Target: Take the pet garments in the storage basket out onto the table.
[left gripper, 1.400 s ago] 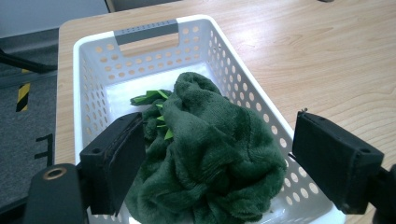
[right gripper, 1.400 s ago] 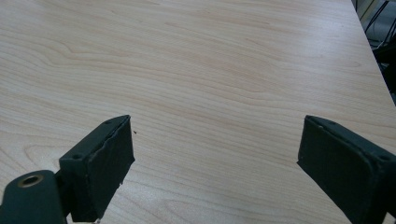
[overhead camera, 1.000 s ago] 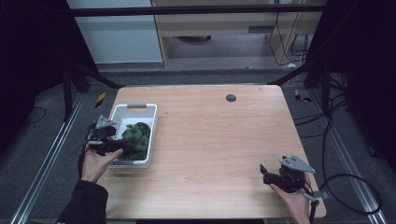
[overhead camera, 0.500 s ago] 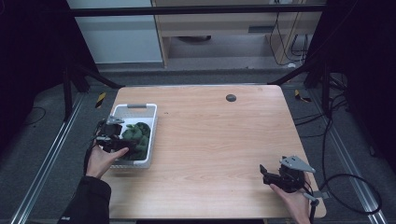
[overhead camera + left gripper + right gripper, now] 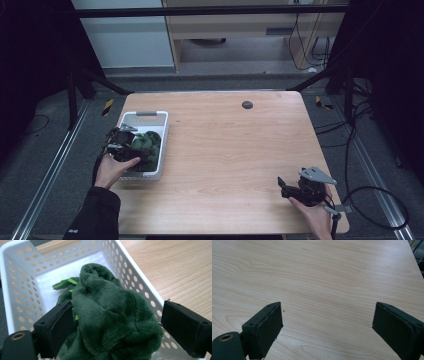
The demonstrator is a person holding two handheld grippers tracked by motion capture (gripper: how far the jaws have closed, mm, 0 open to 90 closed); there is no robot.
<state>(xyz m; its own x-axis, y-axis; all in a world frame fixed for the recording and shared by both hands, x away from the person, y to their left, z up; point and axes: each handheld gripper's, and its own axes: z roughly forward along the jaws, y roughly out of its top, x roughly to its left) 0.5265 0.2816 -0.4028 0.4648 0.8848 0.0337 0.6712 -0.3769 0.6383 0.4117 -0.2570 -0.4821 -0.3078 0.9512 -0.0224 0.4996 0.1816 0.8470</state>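
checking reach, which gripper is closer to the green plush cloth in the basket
Left. The left gripper straddles the green plush cloth; the right gripper sits across the table.

Right gripper (image 5: 327,327) with black jaws spread wide, bare light wooden table (image 5: 324,277) beneath, nothing between them

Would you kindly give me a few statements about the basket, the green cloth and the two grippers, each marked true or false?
1. The green cloth lies inside the white basket. True.
2. The left gripper stands wide open around the cloth. True; its jaws have just been opening.
3. The right gripper holds a cloth. False: nothing is between its open jaws, just bare table.
4. The basket stands at the table's right edge. False: in the high view it sits near the left edge.
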